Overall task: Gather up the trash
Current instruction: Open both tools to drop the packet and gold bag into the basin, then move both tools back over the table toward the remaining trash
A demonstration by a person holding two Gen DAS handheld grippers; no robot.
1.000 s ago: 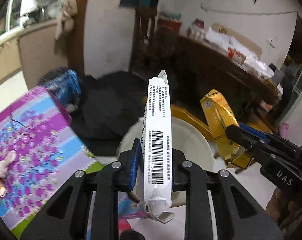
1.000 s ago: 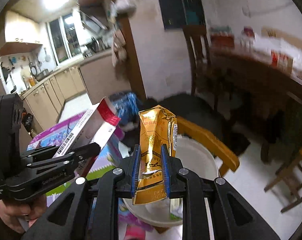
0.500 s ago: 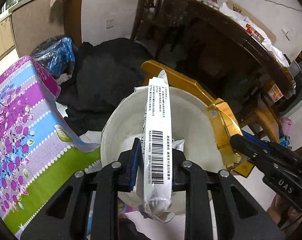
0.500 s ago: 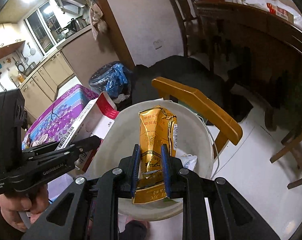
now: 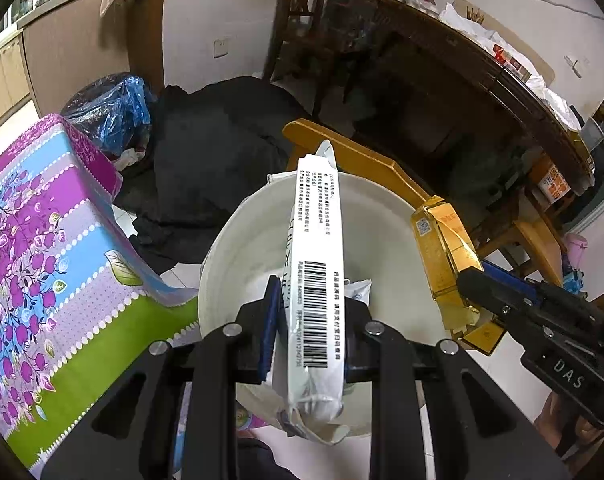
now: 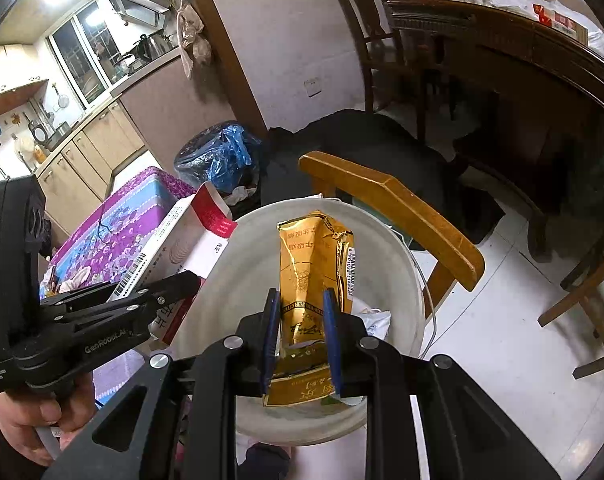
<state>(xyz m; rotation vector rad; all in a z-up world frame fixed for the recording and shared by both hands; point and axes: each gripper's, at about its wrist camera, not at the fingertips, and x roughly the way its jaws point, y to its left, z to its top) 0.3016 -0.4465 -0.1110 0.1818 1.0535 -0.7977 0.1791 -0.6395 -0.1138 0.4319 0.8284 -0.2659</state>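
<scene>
A white bucket (image 5: 230,248) (image 6: 394,256) stands below both grippers, with a white scrap (image 6: 376,320) lying inside. My left gripper (image 5: 308,320) is shut on a flattened white carton (image 5: 318,240) with a barcode and a red end (image 6: 214,216), held over the bucket's left part. My right gripper (image 6: 300,320) is shut on a crumpled gold packet (image 6: 316,264) (image 5: 442,256), held above the bucket's opening. In the right wrist view the left gripper (image 6: 174,280) comes in from the left, held by a hand (image 6: 34,428).
A yellow wooden chair back (image 6: 390,204) (image 5: 354,160) rises right behind the bucket. A purple and blue patterned box (image 5: 42,240) sits to the left. A blue bag (image 6: 222,156) and dark cloth (image 5: 214,152) lie beyond. A dark wooden table (image 6: 522,52) stands at the right.
Both grippers have come down and tilted toward the white bucket, which now fills the middle of each view. The carton and the gold packet stay gripped as before.
</scene>
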